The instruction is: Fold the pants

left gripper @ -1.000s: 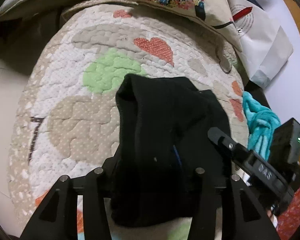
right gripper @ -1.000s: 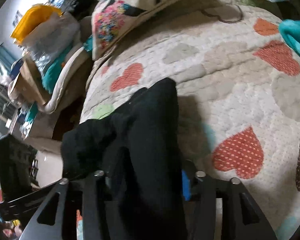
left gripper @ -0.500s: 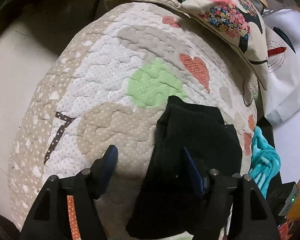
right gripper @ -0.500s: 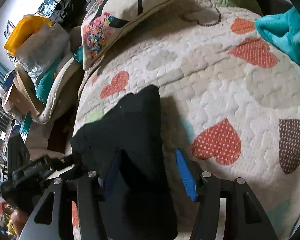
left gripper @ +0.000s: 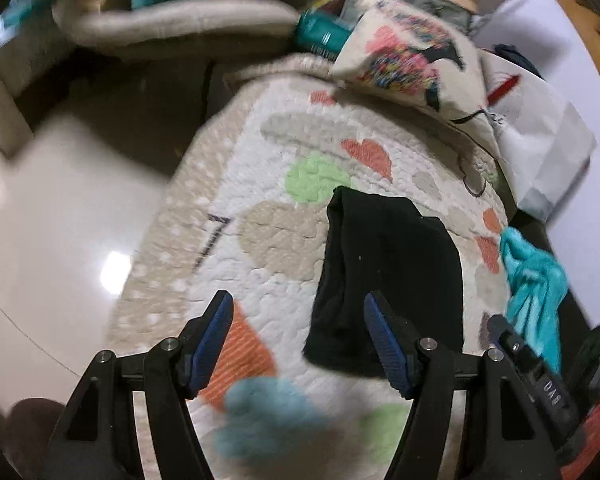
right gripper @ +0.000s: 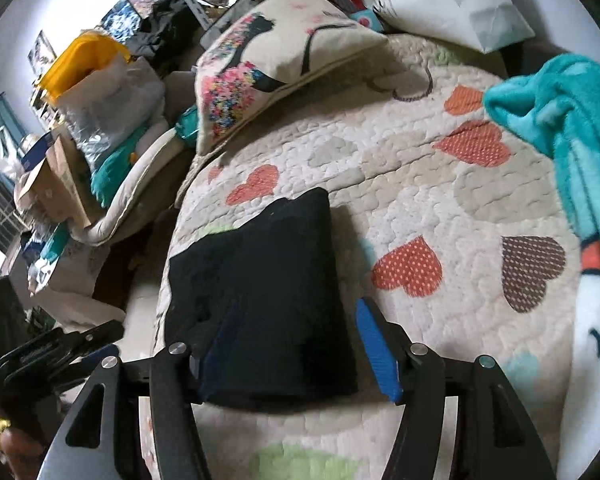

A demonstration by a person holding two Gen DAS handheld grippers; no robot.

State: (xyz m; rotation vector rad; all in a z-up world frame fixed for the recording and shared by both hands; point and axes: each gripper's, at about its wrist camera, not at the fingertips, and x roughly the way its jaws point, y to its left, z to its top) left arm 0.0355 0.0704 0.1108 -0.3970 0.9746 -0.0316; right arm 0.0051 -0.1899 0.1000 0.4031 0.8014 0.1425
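Black pants (left gripper: 388, 276) lying folded in a compact bundle on the heart-patterned quilt (left gripper: 260, 240), just ahead and right of the left gripper (left gripper: 298, 340), fingers spread wide, gripping nothing. Lying partly between the parted fingers of the right gripper (right gripper: 296, 344), unpinched. Teal blanket (right gripper: 572, 120) bunching up farther right, printed pillow (right gripper: 276, 56) sitting beyond the bundle.
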